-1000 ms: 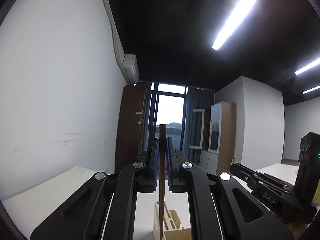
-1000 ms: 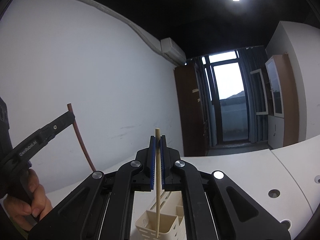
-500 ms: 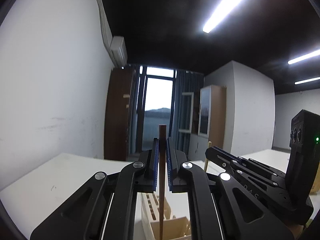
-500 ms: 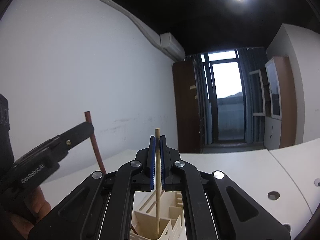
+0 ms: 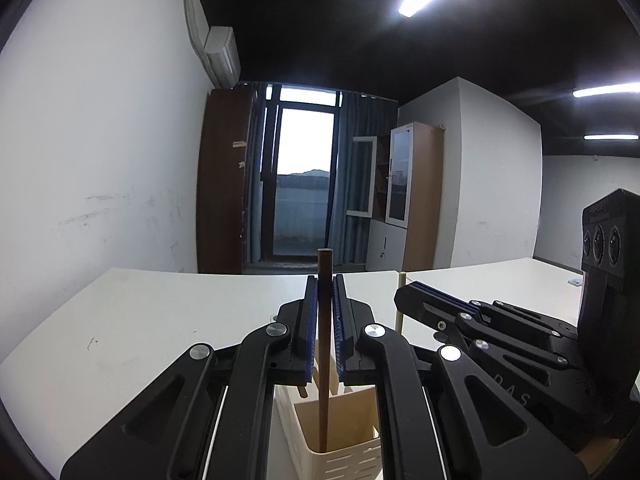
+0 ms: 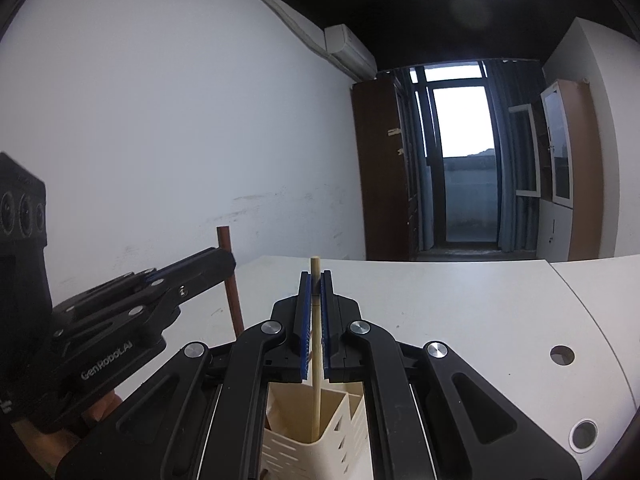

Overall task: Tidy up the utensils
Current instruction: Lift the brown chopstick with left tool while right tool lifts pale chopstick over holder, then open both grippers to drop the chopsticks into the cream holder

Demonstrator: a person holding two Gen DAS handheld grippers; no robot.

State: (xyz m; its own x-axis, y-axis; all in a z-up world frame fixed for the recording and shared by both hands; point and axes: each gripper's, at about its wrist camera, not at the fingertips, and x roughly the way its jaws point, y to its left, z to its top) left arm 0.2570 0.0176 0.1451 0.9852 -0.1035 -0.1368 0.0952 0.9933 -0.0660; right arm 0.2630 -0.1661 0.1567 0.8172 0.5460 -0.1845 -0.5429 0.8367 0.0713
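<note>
While clamped upright, brown chopstick (image 5: 323,344) in left gripper (image 5: 325,300), pale chopstick (image 6: 316,344) in right gripper (image 6: 316,296). Both likely light, stiff, slippery; held near tops, tips inside caddy (image 6: 296,444).

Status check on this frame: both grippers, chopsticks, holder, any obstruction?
Left gripper shut on dark chopstick, tip inside cream holder. Right gripper shut on pale chopstick, tip in holder. Nothing in the way.

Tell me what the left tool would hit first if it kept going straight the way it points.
Nothing close. The left tool, shut on the dark chopstick, points over the white table toward the glass door. The cream holder sits below that line. Depth is uncertain.
</note>
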